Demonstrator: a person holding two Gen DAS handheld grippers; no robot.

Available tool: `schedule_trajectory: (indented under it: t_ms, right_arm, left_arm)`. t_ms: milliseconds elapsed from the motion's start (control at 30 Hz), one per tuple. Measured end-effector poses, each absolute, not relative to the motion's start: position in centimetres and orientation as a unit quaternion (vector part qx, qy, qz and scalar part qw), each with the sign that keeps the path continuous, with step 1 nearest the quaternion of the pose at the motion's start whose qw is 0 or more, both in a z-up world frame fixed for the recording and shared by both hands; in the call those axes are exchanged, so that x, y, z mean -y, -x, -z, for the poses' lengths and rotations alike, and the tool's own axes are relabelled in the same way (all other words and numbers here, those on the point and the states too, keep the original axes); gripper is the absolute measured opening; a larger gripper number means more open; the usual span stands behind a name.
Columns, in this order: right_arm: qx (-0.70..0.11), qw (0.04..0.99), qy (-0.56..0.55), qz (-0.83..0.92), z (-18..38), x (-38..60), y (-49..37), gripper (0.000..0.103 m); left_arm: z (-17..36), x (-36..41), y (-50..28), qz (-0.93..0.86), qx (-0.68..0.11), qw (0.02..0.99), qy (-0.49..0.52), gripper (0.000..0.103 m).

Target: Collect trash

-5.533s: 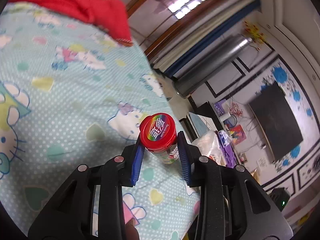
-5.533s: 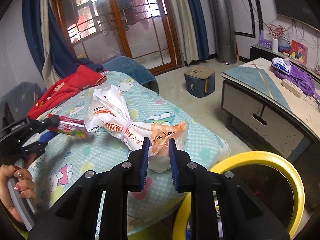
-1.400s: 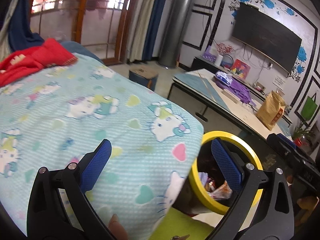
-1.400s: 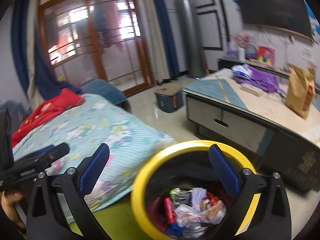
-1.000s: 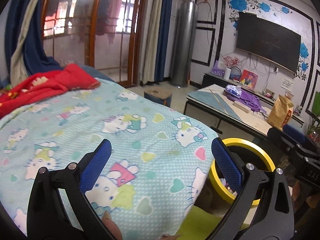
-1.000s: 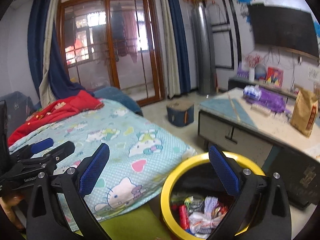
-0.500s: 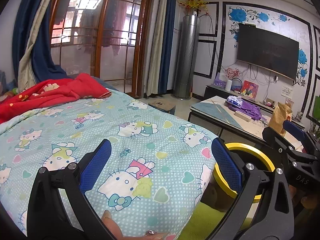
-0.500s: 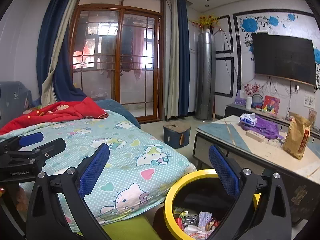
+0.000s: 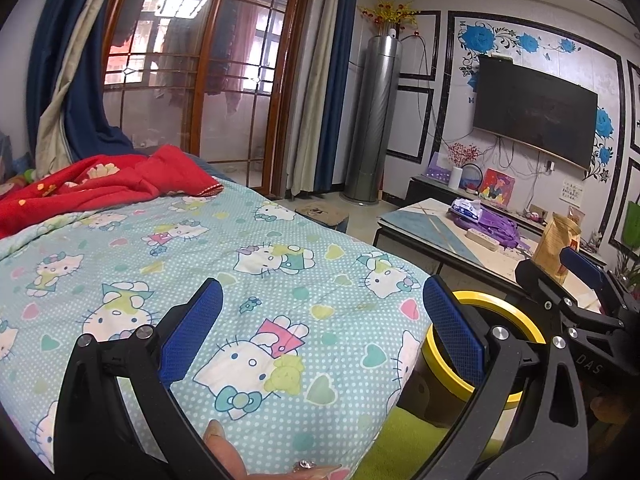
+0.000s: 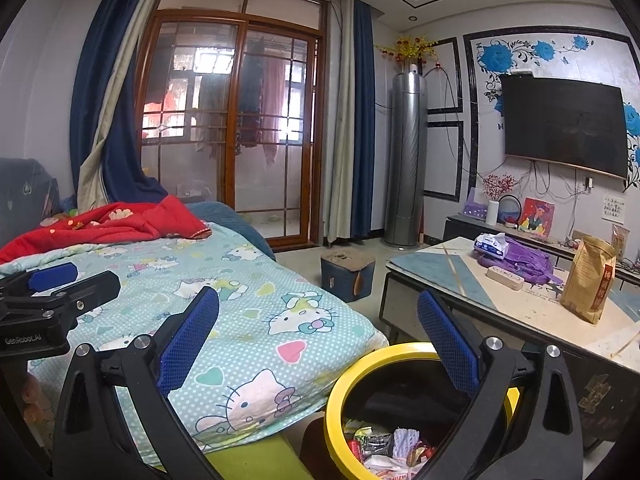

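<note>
Since nothing lies between its blue pads, the left tool (image 9: 320, 332) is held wide apart and empty above the near end of the bed (image 9: 200, 264), as seen from the left wrist. No loose trash can be made out on the bedcover (image 9: 280, 280), a soft quilted cloth printed with cartoon cats and hearts; a crumpled red blanket (image 9: 100, 188) is bunched at the far left. To the right, just beside the bed's near corner, the trash bin (image 9: 500, 308) is stood where both tools can reach it, its round rim a smooth yellow band. The right tool (image 9: 576, 284) is seen beyond it, dark and hard-edged

From the right wrist, the right tool (image 10: 318, 332) is likewise spread wide and holds nothing, poised above the trash bin (image 10: 340, 396). The collected trash (image 10: 392, 452), crinkled wrappers and thin plastic, is gathered at the bottom of the dark inside. At the left edge the left tool (image 10: 60, 280) hangs over the bed (image 10: 240, 312). On the right, a low bench (image 10: 460, 276) with a glossy top carries a stiff brown paper bag (image 10: 588, 284) standing upright and a limp purple bag (image 10: 520, 258). The collecting is judged nearly or fully done
</note>
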State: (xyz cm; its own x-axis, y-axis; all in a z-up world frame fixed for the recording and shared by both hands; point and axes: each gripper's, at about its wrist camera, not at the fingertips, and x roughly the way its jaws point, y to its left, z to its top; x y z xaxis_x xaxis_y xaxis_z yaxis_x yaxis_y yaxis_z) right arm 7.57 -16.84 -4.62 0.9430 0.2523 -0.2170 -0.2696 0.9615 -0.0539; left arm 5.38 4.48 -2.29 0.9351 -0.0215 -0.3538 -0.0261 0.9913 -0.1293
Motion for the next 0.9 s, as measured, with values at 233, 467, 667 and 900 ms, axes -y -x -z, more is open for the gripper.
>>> schedule_trajectory:
  t_ms: [233, 467, 667, 900]
  right_arm:
    - [-0.110, 0.985, 0.038, -0.129, 5.11, 16.80, -7.79, 0.097]
    - [-0.111, 0.985, 0.036, -0.126, 5.25, 17.00, -7.81, 0.097]
    - [-0.112, 0.985, 0.036, -0.125, 5.27, 16.98, -7.81, 0.097]
    - [-0.115, 0.985, 0.037, -0.123, 5.48, 17.18, -7.94, 0.097]
  left_arm:
    - [2.46, -4.52, -5.35, 0.000, -0.176, 0.982, 0.067, 0.092]
    - [2.45, -4.37, -5.36, 0.002, -0.176, 0.982, 0.066, 0.092]
    - [2.38, -4.30, -5.25, 0.003, -0.175, 0.982, 0.068, 0.092]
    - [2.41, -4.12, -5.25, 0.005, -0.174, 0.983, 0.065, 0.092]
